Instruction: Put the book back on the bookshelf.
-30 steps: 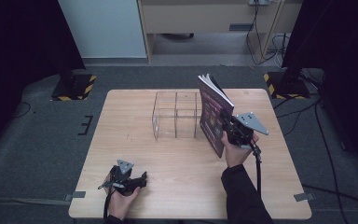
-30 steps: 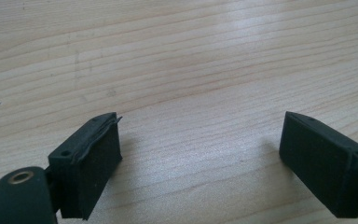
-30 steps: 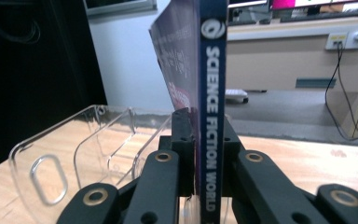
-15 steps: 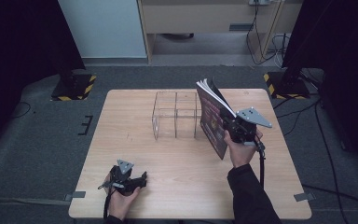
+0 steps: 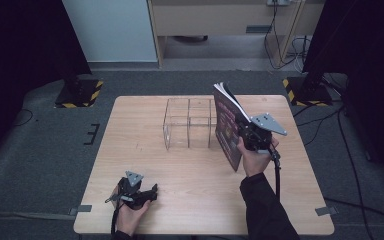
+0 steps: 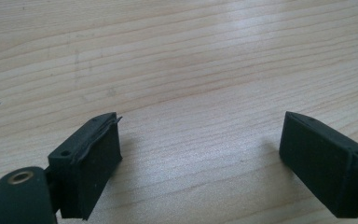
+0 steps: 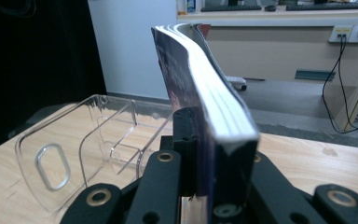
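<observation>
Overhead: right gripper (image 5: 244, 131) clamped on upright book (image 5: 226, 125) beside clear rack (image 5: 187, 122); closer up, curved pages (image 7: 214, 102). Left gripper (image 6: 200, 158) spread over bare worktop (image 6: 177, 56).

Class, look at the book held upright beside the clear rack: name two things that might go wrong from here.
1. The book is pinched only at its lower edge by the right gripper, and its top already curves over; it may flop or slip.
2. The clear rack looks light, with nothing holding it; a nudge from the book might push it.
</observation>
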`<action>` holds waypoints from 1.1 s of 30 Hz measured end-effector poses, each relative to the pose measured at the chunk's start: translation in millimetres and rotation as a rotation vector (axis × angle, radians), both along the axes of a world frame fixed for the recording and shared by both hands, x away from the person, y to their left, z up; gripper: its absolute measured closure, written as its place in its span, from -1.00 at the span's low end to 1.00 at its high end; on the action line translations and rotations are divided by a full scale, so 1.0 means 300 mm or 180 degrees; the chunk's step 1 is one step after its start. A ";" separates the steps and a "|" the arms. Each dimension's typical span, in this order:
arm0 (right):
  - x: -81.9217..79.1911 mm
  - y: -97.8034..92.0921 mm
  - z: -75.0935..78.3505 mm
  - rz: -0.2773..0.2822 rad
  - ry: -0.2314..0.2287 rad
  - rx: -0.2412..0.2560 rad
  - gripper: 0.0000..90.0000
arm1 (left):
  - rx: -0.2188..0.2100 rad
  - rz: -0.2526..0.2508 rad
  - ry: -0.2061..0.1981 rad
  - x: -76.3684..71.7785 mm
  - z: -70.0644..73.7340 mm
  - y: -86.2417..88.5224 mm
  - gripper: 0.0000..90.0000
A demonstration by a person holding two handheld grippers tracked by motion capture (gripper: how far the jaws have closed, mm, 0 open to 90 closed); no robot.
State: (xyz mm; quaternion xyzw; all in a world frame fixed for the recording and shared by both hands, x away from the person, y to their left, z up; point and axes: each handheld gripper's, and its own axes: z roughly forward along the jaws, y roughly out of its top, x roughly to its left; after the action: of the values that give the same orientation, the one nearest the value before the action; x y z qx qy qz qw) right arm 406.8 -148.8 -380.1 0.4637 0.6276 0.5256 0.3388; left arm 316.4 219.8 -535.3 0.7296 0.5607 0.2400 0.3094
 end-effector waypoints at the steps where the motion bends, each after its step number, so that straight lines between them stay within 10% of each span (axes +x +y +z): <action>1: 0.005 0.005 0.000 -0.0006 -0.0011 0.0015 0.88 | -0.0001 0.0000 0.0000 0.000 0.000 0.000 -0.75; 19: 0.069 0.049 -0.045 -0.0394 -0.0273 0.0038 0.87 | 0.0000 -0.0005 0.0003 0.000 0.000 0.000 -0.75; 33: 0.073 0.041 -0.046 -0.0419 -0.0168 -0.0025 0.75 | 0.0000 -0.0005 0.0004 0.000 0.000 0.000 -0.75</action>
State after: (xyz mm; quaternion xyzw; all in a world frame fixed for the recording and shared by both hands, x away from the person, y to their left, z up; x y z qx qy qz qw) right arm 428.8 -136.4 -393.9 0.4886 0.5887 0.5118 0.3908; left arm 316.4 219.7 -535.3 0.7302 0.5603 0.2394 0.3092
